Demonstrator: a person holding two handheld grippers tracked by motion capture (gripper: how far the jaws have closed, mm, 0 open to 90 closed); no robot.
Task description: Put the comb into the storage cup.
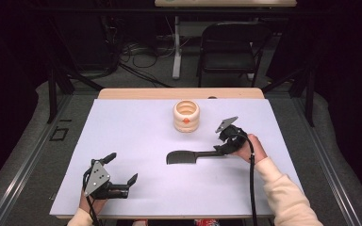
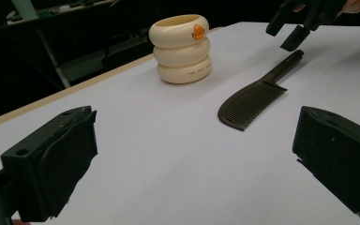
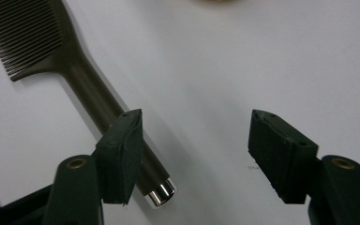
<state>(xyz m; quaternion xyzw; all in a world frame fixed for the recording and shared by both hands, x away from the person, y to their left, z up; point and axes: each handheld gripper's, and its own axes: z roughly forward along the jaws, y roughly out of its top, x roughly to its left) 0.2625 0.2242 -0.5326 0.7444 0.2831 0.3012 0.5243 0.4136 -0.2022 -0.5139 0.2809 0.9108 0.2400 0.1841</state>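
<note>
White sheet spread over most of the wooden counter, with only a strip of bare wood along the far edge. Folding chair on the floor beyond, cables trailing near it.

Cream holder of three stacked rings, upright at the far middle of the sheet, orange dot facing near, mouth open on top. Seen again in the left gripper view, far and left of centre.

Dark comb flat on the sheet at middle right, near of the holder and well apart from it, teeth end to the left, handle running right. Metal tip on the handle end in the right gripper view.

Right gripper at the comb's handle end, jaws spread, not pinching; one pad over the handle, the other well off to the side on bare sheet. Handle outside the gap, not between the pads.

Left gripper at the near left corner, well apart from the comb, jaws spread wide, nothing between them but sheet.
</note>
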